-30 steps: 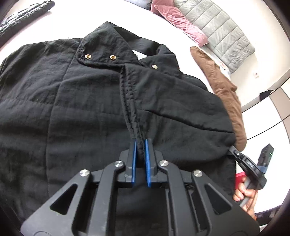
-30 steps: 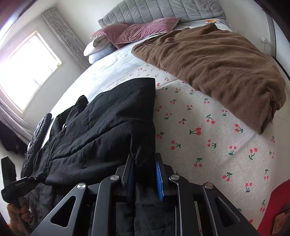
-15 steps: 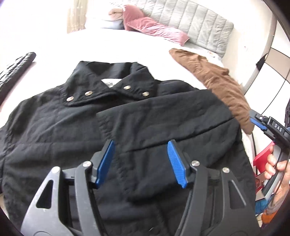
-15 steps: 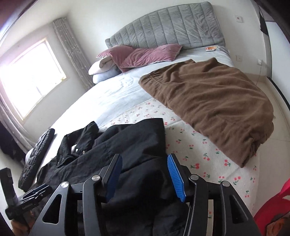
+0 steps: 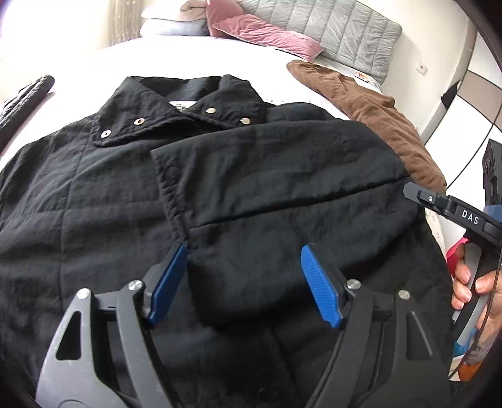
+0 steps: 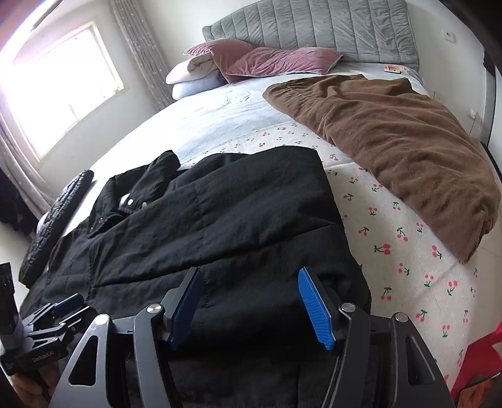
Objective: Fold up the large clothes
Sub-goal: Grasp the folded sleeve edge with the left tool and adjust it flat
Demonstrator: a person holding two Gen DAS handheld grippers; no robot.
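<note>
Lying flat on the bed [image 6: 392, 251], your black jacket [image 5: 94, 204] runs lengthwise up it — collar [image 5: 175, 116] toward the headboard [image 6: 313, 28], hem at your end. One sleeve [image 5: 282, 175] is folded crosswise over the front. Your left gripper [image 5: 244, 282] is opening, blue pads clear of the cloth below — nothing held. Right gripper [image 6: 251, 304] too: jaws spreading, released, above the jacket's edge next to the brown blanket [image 6: 408, 141].
</note>
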